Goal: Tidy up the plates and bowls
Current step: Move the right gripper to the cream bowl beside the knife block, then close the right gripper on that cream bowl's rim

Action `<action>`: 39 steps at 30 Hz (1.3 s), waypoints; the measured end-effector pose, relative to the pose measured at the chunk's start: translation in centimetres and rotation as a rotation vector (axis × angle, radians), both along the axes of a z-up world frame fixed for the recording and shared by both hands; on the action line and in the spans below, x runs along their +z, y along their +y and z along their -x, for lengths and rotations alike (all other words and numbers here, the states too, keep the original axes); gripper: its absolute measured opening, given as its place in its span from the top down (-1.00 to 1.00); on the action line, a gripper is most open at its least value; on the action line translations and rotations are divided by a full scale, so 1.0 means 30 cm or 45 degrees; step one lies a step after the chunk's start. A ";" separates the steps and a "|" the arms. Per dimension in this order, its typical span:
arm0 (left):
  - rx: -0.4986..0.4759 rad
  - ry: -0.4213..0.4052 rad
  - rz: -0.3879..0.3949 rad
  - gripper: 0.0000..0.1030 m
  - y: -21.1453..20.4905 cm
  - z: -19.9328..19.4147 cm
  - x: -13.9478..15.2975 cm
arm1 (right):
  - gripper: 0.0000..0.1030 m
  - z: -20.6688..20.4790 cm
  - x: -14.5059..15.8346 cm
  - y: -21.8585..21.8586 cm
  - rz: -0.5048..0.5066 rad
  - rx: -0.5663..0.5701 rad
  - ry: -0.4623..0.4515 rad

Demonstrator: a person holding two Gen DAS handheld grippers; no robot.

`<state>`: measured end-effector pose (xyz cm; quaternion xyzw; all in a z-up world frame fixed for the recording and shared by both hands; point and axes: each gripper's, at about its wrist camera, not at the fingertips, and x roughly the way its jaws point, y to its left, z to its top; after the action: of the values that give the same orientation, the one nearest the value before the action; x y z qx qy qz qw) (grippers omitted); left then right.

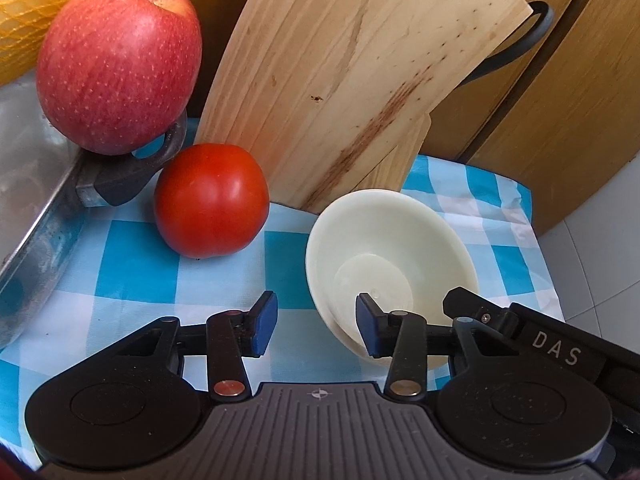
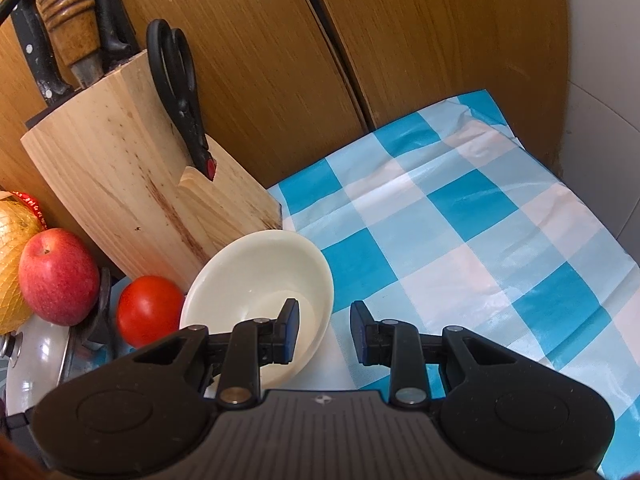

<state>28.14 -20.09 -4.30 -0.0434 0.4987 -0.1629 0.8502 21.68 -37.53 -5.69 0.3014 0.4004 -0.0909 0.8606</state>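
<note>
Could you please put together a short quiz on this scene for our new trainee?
1. True or false: the tomato lies inside the bowl.
2. What hangs on the side of the knife block? A) scissors B) a whisk C) a ladle
3. Fill in: the open left gripper straddles the bowl's ____.

Key: 1 false, it lies on the cloth beside the bowl; 2 A; 3 rim.
</note>
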 end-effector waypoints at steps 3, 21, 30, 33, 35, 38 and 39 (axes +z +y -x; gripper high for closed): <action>-0.009 0.003 -0.005 -0.01 -0.010 -0.001 -0.009 | 0.48 -0.005 -0.003 0.004 0.006 0.003 -0.002; -0.059 0.061 0.009 0.49 -0.011 0.007 -0.022 | 0.79 0.000 0.005 0.023 -0.047 0.057 0.023; -0.062 0.007 0.017 0.49 0.034 0.072 0.074 | 0.79 0.076 0.102 0.045 -0.069 0.090 -0.045; -0.068 -0.018 0.016 0.49 0.052 0.105 0.113 | 0.79 0.108 0.130 0.055 -0.080 0.102 -0.062; -0.066 -0.029 0.018 0.49 0.069 0.131 0.142 | 0.79 0.133 0.148 0.065 -0.088 0.113 -0.073; -0.061 -0.054 0.008 0.48 0.090 0.175 0.186 | 0.78 0.176 0.181 0.087 -0.087 0.134 -0.101; -0.058 -0.063 0.006 0.48 0.104 0.188 0.201 | 0.78 0.190 0.191 0.094 -0.091 0.139 -0.110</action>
<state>22.48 -16.95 1.75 -0.0300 0.4780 -0.1844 0.8582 15.97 -34.70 0.05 0.3132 0.3817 -0.0166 0.8694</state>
